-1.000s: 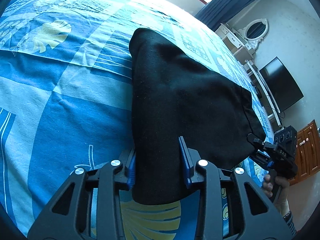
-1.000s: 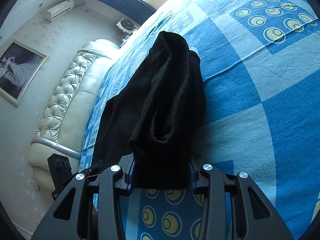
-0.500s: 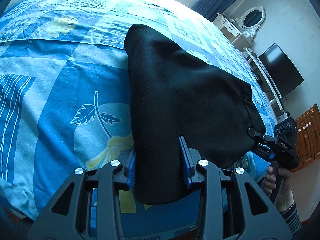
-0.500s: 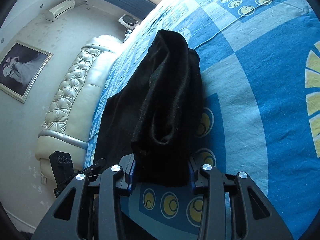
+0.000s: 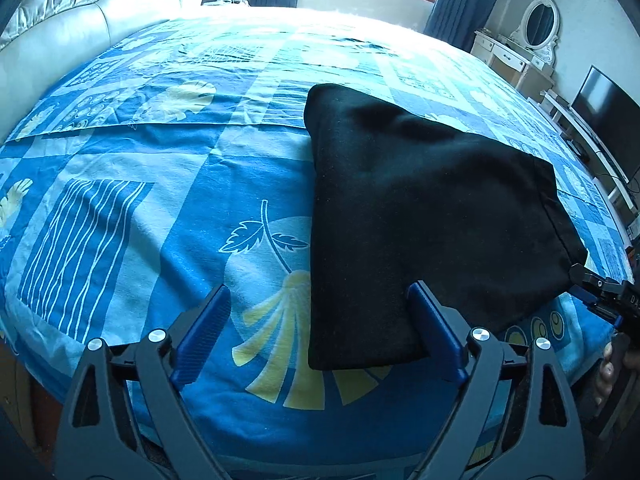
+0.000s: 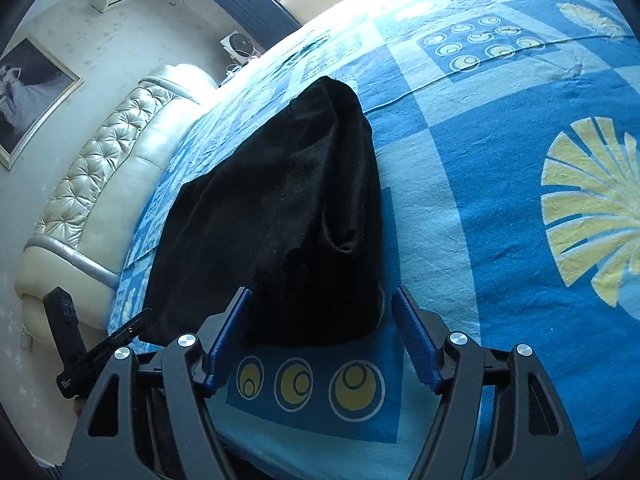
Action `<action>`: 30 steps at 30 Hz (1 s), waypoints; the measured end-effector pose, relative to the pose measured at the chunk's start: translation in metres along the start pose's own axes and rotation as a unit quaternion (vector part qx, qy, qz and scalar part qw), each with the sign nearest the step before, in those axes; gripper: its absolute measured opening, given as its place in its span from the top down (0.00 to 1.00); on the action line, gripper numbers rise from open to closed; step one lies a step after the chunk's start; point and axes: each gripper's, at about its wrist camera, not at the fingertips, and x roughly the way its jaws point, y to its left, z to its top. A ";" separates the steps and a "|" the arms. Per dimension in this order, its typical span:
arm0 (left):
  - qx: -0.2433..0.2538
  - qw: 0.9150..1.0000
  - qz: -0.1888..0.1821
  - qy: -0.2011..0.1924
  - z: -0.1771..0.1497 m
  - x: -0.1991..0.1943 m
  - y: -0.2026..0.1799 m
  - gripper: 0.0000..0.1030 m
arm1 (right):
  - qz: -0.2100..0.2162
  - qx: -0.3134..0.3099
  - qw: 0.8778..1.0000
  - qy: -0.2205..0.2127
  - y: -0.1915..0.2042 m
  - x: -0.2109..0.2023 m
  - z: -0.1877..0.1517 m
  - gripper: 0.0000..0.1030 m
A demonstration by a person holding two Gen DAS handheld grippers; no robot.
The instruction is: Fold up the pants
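The bed (image 5: 160,208), under a blue patterned sheet, fills both views, with its headboard (image 6: 100,184) at ten o'clock in the right view and a TV (image 5: 608,108) at three o'clock in the left view.

The pants (image 5: 420,208) lie folded on the sheet near the bed's near edge, a black bundle. In the left view they run from about twelve o'clock down to five o'clock, with one narrow end reaching between the fingers. In the right view their long axis runs from eleven o'clock down to six, a loose fold bulging on top.

The left gripper (image 5: 320,328) is spread wide, released; the near corner of the pants lies against its right finger, while the left finger stands well apart over bare sheet. The right gripper (image 6: 320,328) is also released, its fingers straddling the other near end of the pants without pinching it. It shows too at the left view's four o'clock edge, at the pants' far corner.

Judged from this, each hand sits at one end of the near edge, both equally close. The next fold would likely turn across the long axis, so either gripper need only close on the cloth directly ahead.
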 end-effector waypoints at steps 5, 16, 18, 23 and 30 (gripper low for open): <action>-0.001 0.999 0.040 -0.007 -0.006 -0.016 -0.009 0.13 | -0.049 -0.072 0.996 -0.001 0.028 -0.006 -0.003 0.29; -0.001 0.996 0.086 -0.038 -0.023 -0.042 -0.032 0.04 | -0.052 -0.094 0.994 -0.008 0.038 -0.007 -0.028 0.28; 0.003 0.994 0.097 -0.054 -0.025 -0.046 -0.035 0.04 | -0.050 -0.089 0.995 0.000 0.036 -0.002 -0.031 0.28; 0.026 0.996 0.083 -0.024 -0.029 -0.039 -0.044 0.04 | -0.053 -0.089 0.995 0.008 0.035 0.002 -0.035 0.28; 0.032 0.995 0.094 -0.014 -0.033 -0.033 -0.044 0.04 | -0.058 -0.085 0.995 0.008 0.033 0.000 -0.033 0.28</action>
